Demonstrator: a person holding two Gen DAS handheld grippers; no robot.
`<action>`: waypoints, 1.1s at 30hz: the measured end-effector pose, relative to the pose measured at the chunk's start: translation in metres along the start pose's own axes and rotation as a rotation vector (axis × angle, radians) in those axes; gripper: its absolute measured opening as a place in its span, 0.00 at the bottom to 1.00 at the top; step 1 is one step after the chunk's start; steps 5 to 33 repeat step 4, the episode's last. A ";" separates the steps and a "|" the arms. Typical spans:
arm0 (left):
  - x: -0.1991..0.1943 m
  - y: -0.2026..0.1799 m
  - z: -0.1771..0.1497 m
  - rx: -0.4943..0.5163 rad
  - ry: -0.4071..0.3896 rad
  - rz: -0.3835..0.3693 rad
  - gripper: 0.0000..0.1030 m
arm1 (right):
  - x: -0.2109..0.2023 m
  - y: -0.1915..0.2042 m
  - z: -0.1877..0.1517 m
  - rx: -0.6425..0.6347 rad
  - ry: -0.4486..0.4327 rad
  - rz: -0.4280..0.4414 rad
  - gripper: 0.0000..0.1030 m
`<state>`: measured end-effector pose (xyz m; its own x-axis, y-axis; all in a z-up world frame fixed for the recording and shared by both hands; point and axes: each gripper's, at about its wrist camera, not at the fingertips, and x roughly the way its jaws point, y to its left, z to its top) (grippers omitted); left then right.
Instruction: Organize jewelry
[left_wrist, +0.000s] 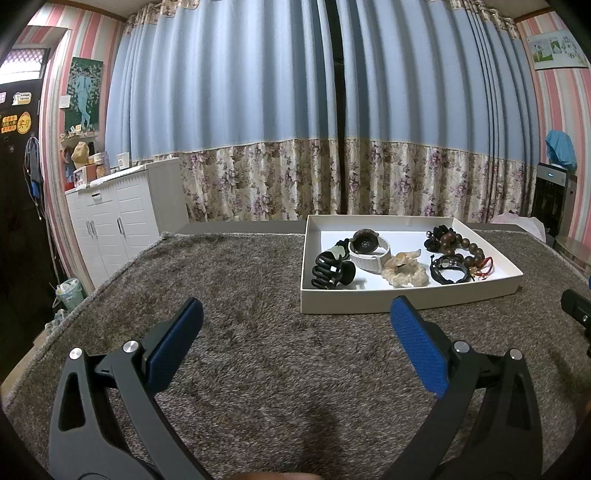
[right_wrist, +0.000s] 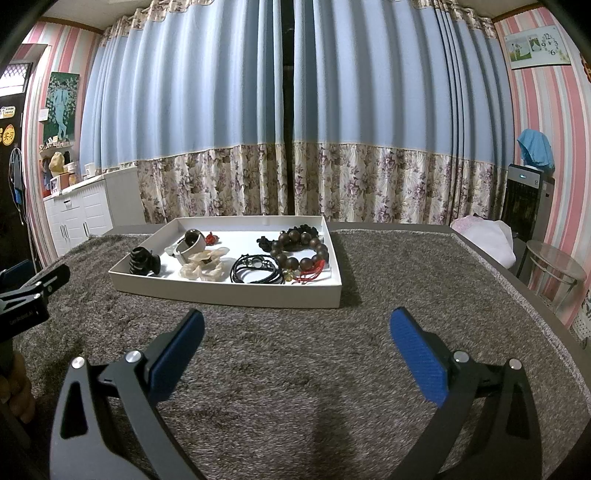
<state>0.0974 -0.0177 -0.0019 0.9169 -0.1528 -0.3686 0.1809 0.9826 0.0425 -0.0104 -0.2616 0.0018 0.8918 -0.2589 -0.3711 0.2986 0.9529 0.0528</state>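
Left wrist view shows the left gripper (left_wrist: 295, 314) spread wide and empty above the shaggy grey-brown rug (left_wrist: 240, 295), with the white tray (left_wrist: 406, 301) ahead and to its right. Right wrist view shows the right gripper (right_wrist: 297, 325) equally wide and empty, the same tray ahead and slightly to its left.

All the jewelry already lies in the tray, so the likely hazards come from reaching in. The black claw clip (left_wrist: 332, 271) sits nearest the left gripper, touching the white-strapped watch (left_wrist: 369, 249); a pinch there could catch the strap and drag both. The cream scrunchie (right_wrist: 205, 267) is soft and may slip from the blue pads (right_wrist: 419, 360). Ahead of the right gripper, the black cord bracelet (right_wrist: 255, 271) lies against the wooden bead bracelet (right_wrist: 303, 249) and its red cord (right_wrist: 312, 273); these look ready to tangle and lift together. The tray looks light, and a low approach could push its near wall across the pile.
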 end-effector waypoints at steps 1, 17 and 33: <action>0.000 0.000 0.000 -0.001 0.000 0.000 0.97 | 0.000 0.000 0.000 0.000 0.000 0.000 0.98; 0.000 0.000 0.000 -0.001 -0.001 0.000 0.97 | 0.000 0.000 0.000 0.000 0.000 0.000 0.98; 0.000 0.000 0.000 -0.001 -0.001 0.000 0.97 | 0.000 0.000 0.000 0.000 0.000 0.000 0.98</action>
